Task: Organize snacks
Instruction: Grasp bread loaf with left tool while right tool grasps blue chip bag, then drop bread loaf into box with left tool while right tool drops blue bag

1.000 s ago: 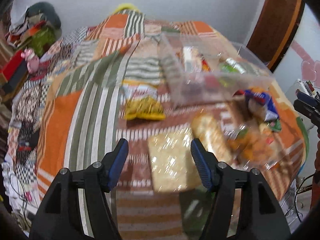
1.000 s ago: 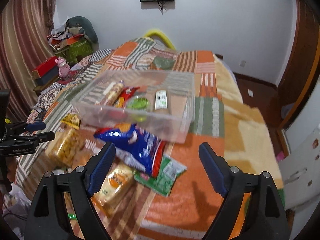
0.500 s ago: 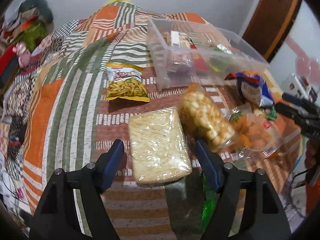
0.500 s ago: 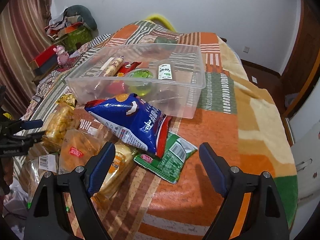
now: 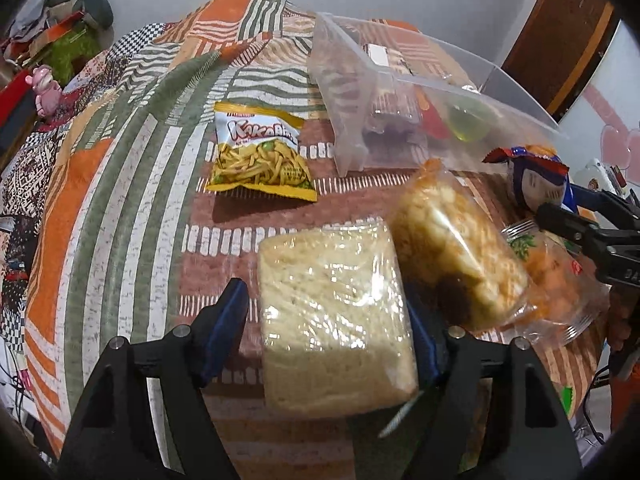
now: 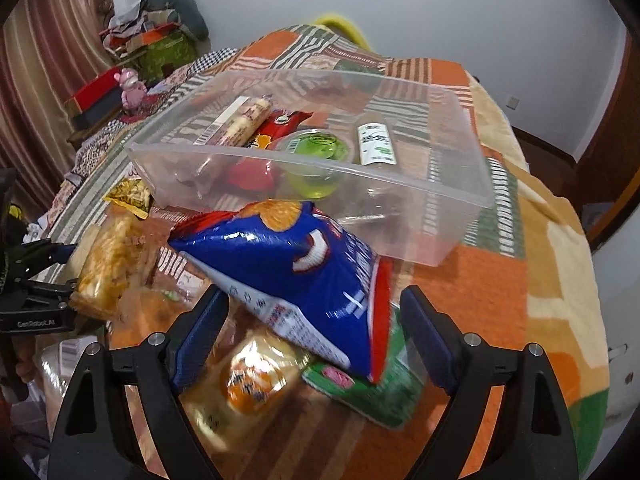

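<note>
Both tools sank lower: left (image 5: 328,328) astride noodle block (image 5: 332,320), closing.

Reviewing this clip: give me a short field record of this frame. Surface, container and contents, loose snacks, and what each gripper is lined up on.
surface: patchwork blanket on a bed
container: clear plastic bin, no lid
in bin: green jelly cup, white-labelled bottle, long biscuit pack, red packet
loose snacks: yellow stick-snack bag, clear bag of puffs, green packet
left gripper: straddles noodle block, left pad apart, jaws just closing
right gripper: open, straddling blue chip bag
</note>
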A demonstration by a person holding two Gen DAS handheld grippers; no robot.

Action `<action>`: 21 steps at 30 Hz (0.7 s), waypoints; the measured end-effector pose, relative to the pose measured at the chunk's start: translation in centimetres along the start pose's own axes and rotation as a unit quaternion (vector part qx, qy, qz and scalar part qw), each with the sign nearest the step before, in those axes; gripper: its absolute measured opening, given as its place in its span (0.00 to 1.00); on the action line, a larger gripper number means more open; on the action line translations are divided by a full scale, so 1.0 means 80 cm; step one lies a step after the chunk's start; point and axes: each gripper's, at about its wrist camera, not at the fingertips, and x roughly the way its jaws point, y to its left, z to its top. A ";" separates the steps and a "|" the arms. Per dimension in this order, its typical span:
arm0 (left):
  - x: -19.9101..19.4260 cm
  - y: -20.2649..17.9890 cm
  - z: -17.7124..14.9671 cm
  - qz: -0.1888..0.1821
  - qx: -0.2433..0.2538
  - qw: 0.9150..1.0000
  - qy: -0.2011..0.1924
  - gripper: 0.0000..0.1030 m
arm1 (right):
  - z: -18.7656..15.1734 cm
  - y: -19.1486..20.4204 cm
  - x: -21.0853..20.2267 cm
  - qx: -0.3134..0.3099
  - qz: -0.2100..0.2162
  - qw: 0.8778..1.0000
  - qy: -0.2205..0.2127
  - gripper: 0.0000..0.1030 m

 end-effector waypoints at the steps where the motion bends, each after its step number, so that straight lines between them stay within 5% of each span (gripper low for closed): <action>1: 0.000 0.000 0.000 -0.001 0.000 1.000 -0.003 0.60 | 0.001 0.001 0.001 -0.001 0.001 1.000 0.002 0.83; 6: 0.001 0.004 0.002 -0.004 -0.004 1.000 -0.012 0.54 | 0.005 0.001 0.002 -0.001 0.002 1.000 -0.004 0.81; 9: 0.000 0.003 0.002 0.000 -0.004 1.000 -0.013 0.54 | 0.005 0.002 0.003 -0.003 0.008 1.000 0.000 0.67; 16: -0.012 0.008 0.001 0.008 -0.012 1.000 -0.018 0.54 | 0.002 0.002 -0.009 -0.009 0.000 1.000 -0.012 0.51; 21: -0.037 0.011 0.005 0.016 -0.014 0.999 -0.038 0.54 | 0.000 -0.006 -0.028 0.000 0.005 1.000 -0.028 0.50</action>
